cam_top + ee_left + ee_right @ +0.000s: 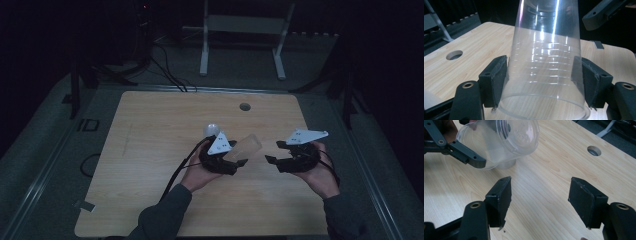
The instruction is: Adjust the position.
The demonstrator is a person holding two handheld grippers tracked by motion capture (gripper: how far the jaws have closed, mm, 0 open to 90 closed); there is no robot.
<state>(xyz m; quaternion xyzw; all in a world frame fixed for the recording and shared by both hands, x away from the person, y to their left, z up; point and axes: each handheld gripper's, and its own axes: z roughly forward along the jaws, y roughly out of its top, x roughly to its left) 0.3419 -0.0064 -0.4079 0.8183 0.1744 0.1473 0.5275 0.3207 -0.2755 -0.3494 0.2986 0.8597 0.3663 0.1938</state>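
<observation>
The left tongs [239,162] grip a clear plastic cup [246,146] near its rim, both pads pressed against its wall, as the left gripper view shows [544,75]. In the high view the cup lies tilted just right of the middle of the wooden surface [150,150], its closed bottom pointing toward two o'clock, away from the hand [197,172]. The right tongs [274,152] sit at about three o'clock from the cup, near it but apart, with the jaws standing wide and nothing between them; the right gripper view looks past them [540,192] at bare wood, with the cup [501,140] at eleven o'clock. A round hole [245,106] lies in the surface at twelve o'clock from the cup. A small white ball-like thing [211,130] shows just behind the left tongs.
</observation>
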